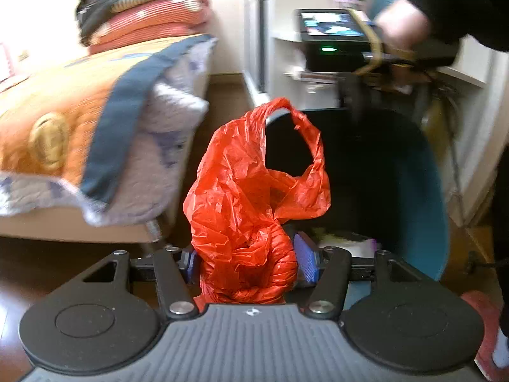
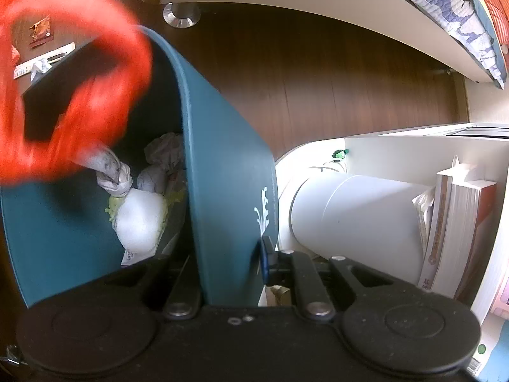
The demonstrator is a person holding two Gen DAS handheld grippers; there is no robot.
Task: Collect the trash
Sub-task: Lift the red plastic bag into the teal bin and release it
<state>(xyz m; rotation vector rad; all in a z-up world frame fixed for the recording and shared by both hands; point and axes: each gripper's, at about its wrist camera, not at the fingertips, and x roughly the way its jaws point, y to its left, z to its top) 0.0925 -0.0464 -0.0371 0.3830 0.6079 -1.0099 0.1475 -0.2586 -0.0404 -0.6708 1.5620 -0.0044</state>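
you are partway through. your left gripper (image 1: pixel 246 262) has its fingers (image 1: pixel 306 259) closed around the bunched lower part of the orange plastic bag (image 1: pixel 251 184), which fills the gap between the blue pads; the bag's handles stand up loose above them. the bag is up off the floor, just beside the rim of the teal bin (image 2: pixel 222 165) and partly in front of its mouth.

your right gripper (image 2: pixel 264 262) is pinched nearly closed on the bin's wall, one finger inside and one outside, so the bin is tipped open toward you. inside it lie knotted white bags and crumpled paper (image 2: pixel 140 210), so some trash is already collected. the orange bag is not yet in, and a small packet (image 2: pixel 39 30) and a flat white wrapper (image 2: pixel 44 60) lie on the wooden floor (image 2: pixel 318 73) beyond the bin, likely left to pick up.

room is tight on the sides: the bed (image 1: pixel 63 105) with its overhanging quilt edge is close on one side, the white shelf unit (image 2: pixel 397 146) with a white cylinder (image 2: pixel 356 213) and books touches or nearly touches the bin on the other. the bin's mouth is wide and clear above the trash.
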